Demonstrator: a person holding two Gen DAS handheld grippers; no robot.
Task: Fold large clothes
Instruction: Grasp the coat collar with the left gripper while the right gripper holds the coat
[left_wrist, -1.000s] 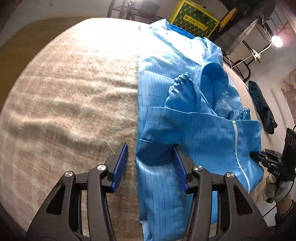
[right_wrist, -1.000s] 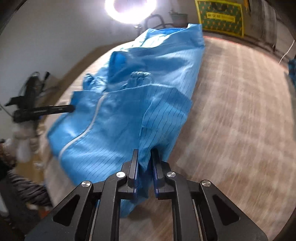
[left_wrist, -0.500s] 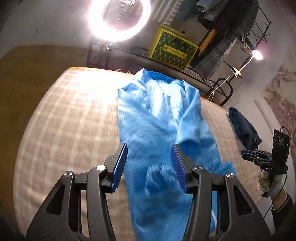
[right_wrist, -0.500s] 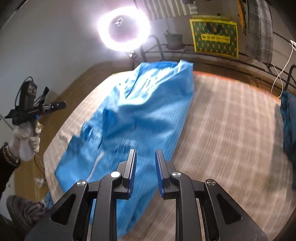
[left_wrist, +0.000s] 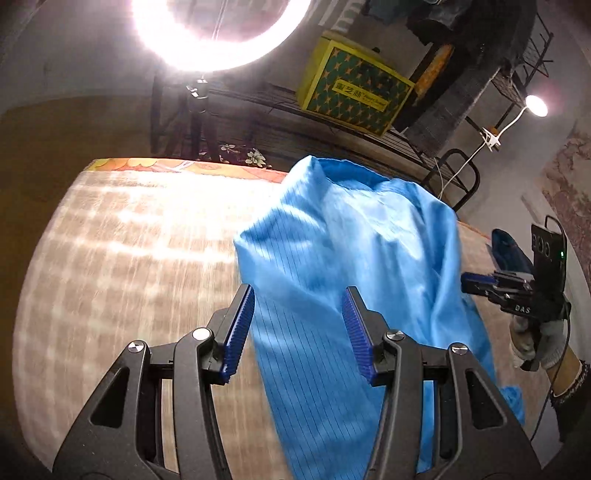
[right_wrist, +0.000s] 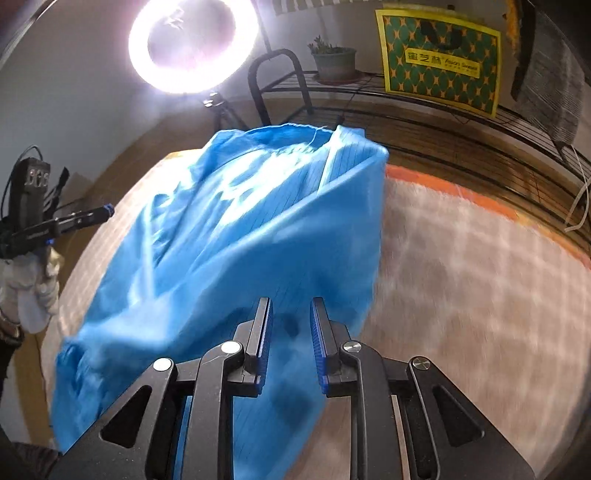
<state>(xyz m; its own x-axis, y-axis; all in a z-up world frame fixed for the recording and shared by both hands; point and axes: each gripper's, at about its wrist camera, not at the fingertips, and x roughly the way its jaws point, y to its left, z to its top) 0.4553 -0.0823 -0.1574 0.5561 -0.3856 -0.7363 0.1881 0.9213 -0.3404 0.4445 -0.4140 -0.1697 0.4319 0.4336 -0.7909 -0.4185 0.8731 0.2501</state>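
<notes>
A large light-blue pinstriped garment (left_wrist: 351, 240) lies lengthwise on the beige checked bed cover (left_wrist: 129, 258), its collar end toward the far edge. My left gripper (left_wrist: 297, 295) hovers open over the garment's near part, and the cloth shows below the wide gap without touching the pads. My right gripper (right_wrist: 291, 304) is a narrow gap apart above the same garment (right_wrist: 240, 240), with its pads off the cloth. Each gripper also appears in the other's view: the right gripper (left_wrist: 467, 282) held by a gloved hand (left_wrist: 535, 343), and the left gripper (right_wrist: 107, 211) at the far left.
A bright ring light (left_wrist: 218, 33) on a stand and a metal rack with a yellow-green box (left_wrist: 354, 92) stand past the bed's far edge. A potted plant (right_wrist: 334, 61) sits on the rack. A dark blue garment (left_wrist: 511, 247) lies at the right side of the bed.
The right gripper let go of the folded hem and its jaws parted slightly. Both grippers drew back from the garment, and both views tilted up toward the room.
</notes>
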